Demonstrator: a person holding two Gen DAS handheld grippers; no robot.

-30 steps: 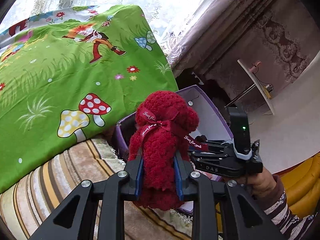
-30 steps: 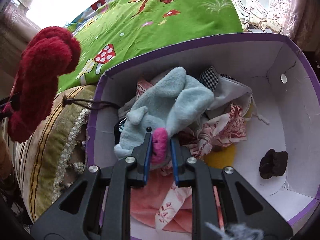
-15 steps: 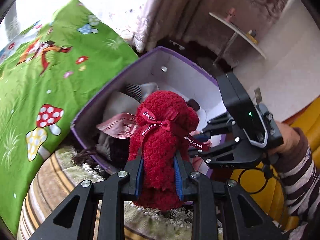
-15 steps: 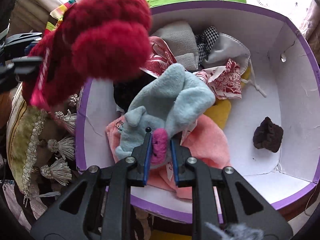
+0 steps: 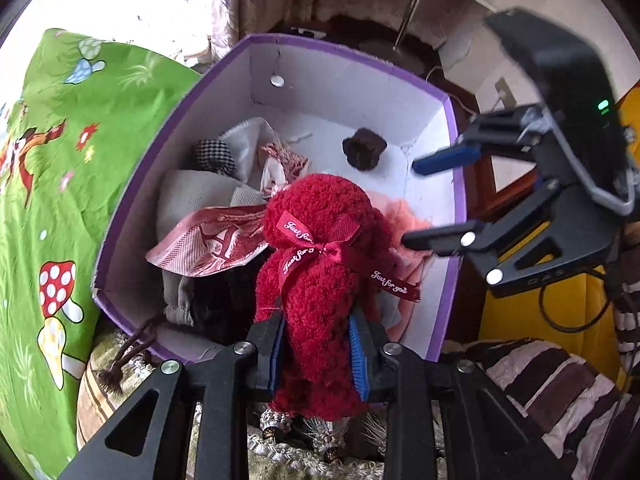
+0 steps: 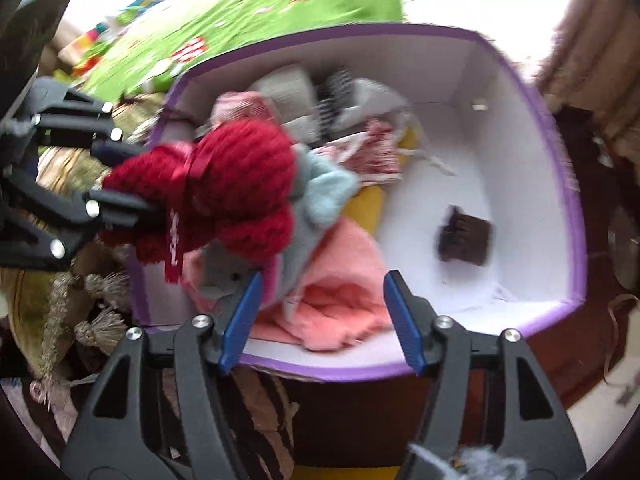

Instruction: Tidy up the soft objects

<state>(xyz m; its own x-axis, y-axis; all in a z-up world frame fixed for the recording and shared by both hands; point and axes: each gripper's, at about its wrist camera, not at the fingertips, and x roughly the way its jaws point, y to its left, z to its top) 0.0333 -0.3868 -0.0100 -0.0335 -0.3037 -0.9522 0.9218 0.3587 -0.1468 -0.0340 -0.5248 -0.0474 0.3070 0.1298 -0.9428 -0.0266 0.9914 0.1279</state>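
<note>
Red plush toy (image 5: pixel 320 276): clamped in our left claw (image 5: pixel 318 356), hanging above the near-left part of the purple box (image 5: pixel 454 152).

Its long axis runs straight out from the claw, head end toward the box floor, so release is directly below. Our right claw (image 6: pixel 322 320), jaws just opened and standing apart with nothing between the pads, is at the near rim; the grey-blue plush (image 6: pixel 316 196) lies in the box on the pink cloth (image 6: pixel 340 276).
</note>
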